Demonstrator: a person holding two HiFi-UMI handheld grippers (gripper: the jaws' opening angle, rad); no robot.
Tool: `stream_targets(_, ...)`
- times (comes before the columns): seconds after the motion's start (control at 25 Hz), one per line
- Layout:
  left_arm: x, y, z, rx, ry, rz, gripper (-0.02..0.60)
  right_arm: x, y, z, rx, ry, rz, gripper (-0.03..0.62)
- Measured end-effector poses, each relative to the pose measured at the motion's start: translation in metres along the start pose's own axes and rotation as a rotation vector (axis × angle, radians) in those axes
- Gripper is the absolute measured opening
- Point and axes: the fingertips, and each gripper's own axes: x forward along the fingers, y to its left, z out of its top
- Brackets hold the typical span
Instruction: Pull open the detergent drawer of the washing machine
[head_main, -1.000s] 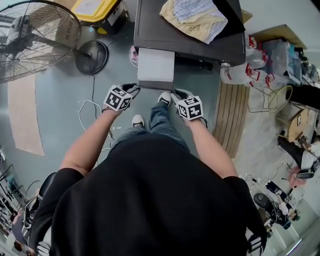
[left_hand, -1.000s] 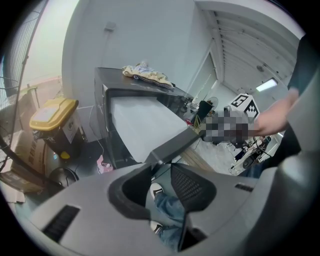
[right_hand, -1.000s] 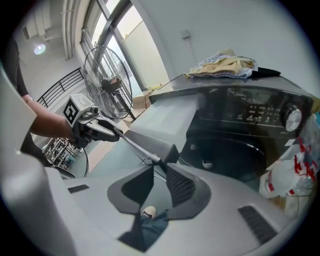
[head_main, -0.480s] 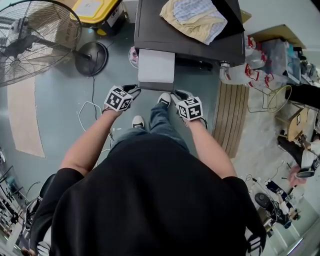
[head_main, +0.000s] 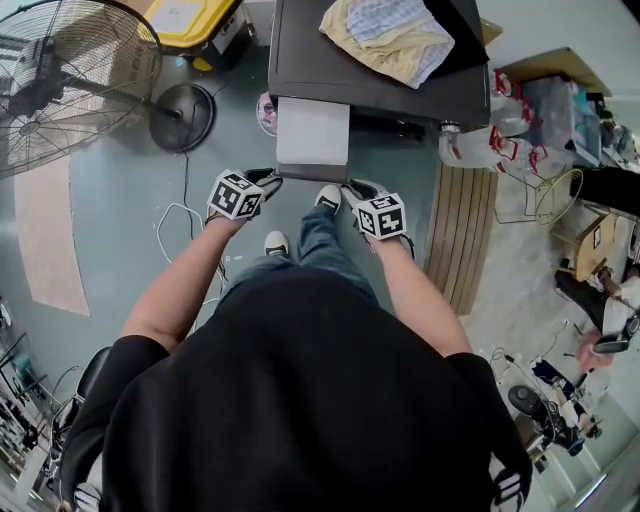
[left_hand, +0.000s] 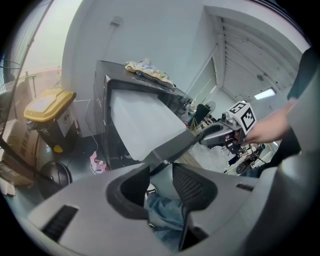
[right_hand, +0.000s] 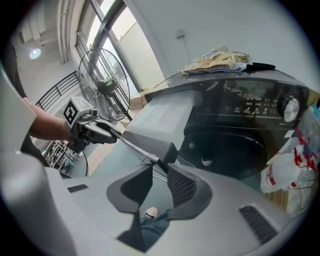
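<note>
My left claw (head_main: 266, 178) and right claw (head_main: 350, 187) are both opening. Each has 1 front corner of the pulled-out detergent drawer (head_main: 312, 130) between its tips, but contact is unclear.

Opening tongs (right_hand: 160, 171) round drawer (right_hand: 149, 142) corner

Crumpled cloth (head_main: 390, 35) atop washing machine (head_main: 310, 55)

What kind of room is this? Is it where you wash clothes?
Probably a laundry corner in a workshop-like room. There is a dark washing machine with its detergent drawer pulled out and a crumpled cloth lying on top. A big floor fan stands beside it.
</note>
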Motion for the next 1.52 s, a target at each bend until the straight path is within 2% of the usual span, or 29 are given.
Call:
stream_targets(0.44,-0.008,0.0,-0.005,0.001,0.002,0.005,0.147,-0.007,0.003,-0.005,0.009,0.0,0.009,0.103)
stream_targets(0.8,-0.031,-0.002,0.002,0.019,-0.043,0.018,0.147,-0.03,0.008,0.007,-0.014,-0.037,-0.017,0.103)
stream_targets(1.12,-0.066,-0.004,0.018,0.049,-0.107,0.036,0.147,-0.061,0.011,0.035,-0.035,-0.111,-0.06,0.1)
stream_targets(1.52,-0.12,-0.011,0.047,0.058,-0.213,0.047,0.147,-0.119,0.018,0.098,-0.069,-0.285,-0.115,0.1)
